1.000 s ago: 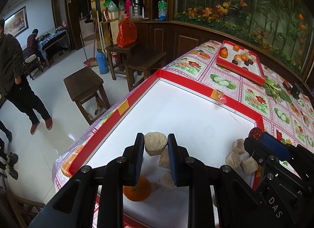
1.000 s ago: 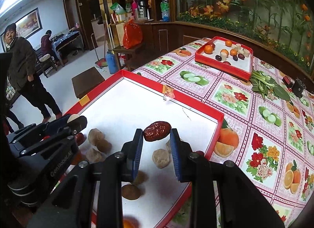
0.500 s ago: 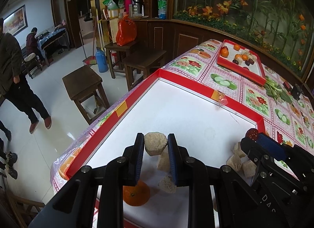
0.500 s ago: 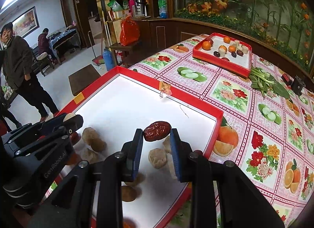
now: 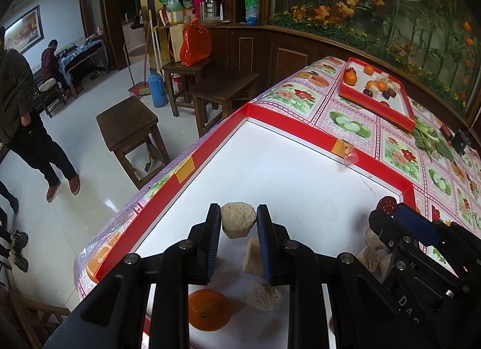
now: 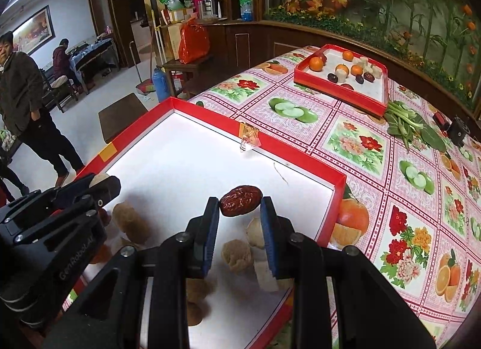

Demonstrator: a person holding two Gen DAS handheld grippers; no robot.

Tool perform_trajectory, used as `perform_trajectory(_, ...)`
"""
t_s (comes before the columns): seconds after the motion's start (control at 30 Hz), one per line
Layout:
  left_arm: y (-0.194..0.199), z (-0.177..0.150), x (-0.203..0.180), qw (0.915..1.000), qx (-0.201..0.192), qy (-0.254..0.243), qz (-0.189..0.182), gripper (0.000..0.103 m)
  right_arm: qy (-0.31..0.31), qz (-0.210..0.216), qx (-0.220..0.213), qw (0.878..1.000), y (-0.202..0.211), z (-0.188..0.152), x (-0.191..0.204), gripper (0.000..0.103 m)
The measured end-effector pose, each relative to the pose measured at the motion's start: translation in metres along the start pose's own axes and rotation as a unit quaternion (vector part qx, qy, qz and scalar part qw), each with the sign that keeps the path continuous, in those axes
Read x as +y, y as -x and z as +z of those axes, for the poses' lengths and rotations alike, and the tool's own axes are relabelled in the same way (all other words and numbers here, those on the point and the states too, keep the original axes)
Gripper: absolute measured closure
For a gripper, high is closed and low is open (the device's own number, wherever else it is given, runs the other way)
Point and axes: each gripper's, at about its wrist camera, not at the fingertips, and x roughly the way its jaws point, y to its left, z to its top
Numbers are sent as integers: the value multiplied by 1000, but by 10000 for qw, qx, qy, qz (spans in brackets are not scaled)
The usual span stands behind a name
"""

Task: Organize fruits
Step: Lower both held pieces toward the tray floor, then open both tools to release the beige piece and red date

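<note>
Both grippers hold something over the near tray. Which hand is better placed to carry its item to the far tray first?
Probably right. The right gripper, shut on the red date, sits on the side nearer the far tray. The left gripper holds a beige chunk by the tray's outer edge.

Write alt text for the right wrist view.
The right gripper pinches a wrinkled red date above a red-rimmed white tray holding beige chunks. The left gripper is at left, a second fruit tray farther back.

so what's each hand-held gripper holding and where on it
Left hand-held gripper pinches a beige fruit chunk across its sides; right hand-held gripper pinches a red date by its two ends.
</note>
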Motion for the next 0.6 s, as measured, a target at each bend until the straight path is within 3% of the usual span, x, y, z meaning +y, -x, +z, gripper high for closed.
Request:
perform_trajectory(0.5,-5,-1,1,10000,45,56,43,79,-11,-50,163,9999,-16,1,-1,73)
perform_trajectory(0.57,-6,-1,2,9999,96,89,-15,72,-20,-72,150,9999,-17,1,-1,73)
perform_trajectory(0.6,-7,-1,1,9999,107,74,-33,62,-31,-70,149,9999,-17,1,-1,73)
